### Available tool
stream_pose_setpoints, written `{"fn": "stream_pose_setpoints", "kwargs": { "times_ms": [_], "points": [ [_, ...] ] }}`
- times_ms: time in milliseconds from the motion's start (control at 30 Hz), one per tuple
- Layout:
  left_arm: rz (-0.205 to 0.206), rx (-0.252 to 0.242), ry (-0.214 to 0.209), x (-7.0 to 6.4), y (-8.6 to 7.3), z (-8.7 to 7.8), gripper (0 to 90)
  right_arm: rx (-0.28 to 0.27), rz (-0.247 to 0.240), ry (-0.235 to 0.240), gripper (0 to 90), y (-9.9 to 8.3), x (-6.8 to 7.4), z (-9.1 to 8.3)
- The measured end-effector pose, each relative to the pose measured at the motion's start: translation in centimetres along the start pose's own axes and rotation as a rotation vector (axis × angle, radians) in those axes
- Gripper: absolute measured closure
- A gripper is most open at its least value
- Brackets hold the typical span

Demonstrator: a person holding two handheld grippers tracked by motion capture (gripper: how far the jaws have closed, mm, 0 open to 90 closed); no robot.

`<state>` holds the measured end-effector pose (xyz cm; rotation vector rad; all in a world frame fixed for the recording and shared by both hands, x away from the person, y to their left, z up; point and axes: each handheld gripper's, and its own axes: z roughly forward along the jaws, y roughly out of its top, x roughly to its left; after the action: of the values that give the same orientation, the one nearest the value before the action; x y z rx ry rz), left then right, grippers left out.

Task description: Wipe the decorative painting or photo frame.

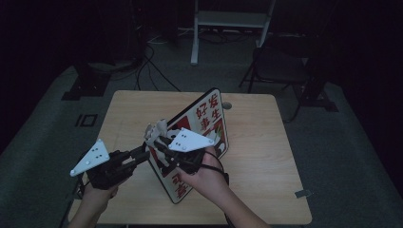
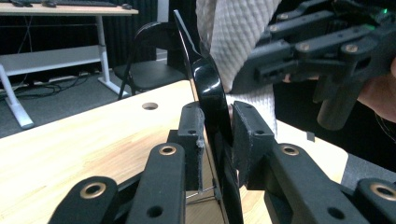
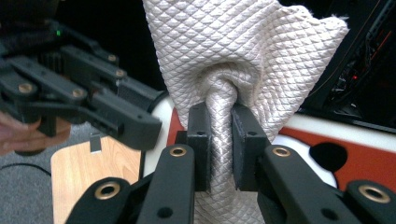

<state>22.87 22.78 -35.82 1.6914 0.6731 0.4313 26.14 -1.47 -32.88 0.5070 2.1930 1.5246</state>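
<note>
1. Dark room around a wooden counter [image 1: 256, 142]; a chair [image 1: 280, 66] and a white desk frame [image 1: 228, 21] stand on the floor behind it.

2. A sign [image 1: 209, 121] with red characters on white stands tilted on its lower edge near the middle of the counter, glossy black on its back and rim.

3. The left claw [image 1: 145, 153] is closed narrow on the sign's edge; the left gripper view shows both pads pressing the thin black rim [image 2: 212, 100] between them.

4. The right claw [image 1: 160, 141] holds a bunched white cloth [image 3: 233, 60], jaws pinched tight on its gathered middle, with the loose quilted part fanning out above. In the high view the cloth [image 1: 156, 129] sits against the sign's upper left edge, just above the left claw.

5. My reading: the sign is being steadied for wiping with the cloth.

6. Risks from here:
- The rim is thin and shiny, so sideways wiping pressure could make it slip or pivot out of the left pads.
- The sign rests on one edge only; a push on its face may slide the base along the counter or tip it flat.
- The two claws work very close together, so a stroke toward the held edge could knock them into each other.
- The cloth is held by a narrow bunch and could pull free if it drags.
</note>
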Motion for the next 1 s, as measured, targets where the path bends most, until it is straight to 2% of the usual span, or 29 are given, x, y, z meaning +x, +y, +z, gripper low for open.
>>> {"fn": "stream_pose_setpoints", "kwargs": {
  "times_ms": [500, 1000],
  "points": [
    [0.006, 0.006, 0.004, -0.1, 0.0, 0.0, 75.3, 0.041, 0.034, 0.012, 79.8, -3.2, 0.2, 0.1],
    [0.008, 0.008, 0.005, -0.1, 0.1, -0.1, 75.3, 0.123, 0.070, 0.020, 79.8, -7.3, 0.7, 0.2]
  ]
}}
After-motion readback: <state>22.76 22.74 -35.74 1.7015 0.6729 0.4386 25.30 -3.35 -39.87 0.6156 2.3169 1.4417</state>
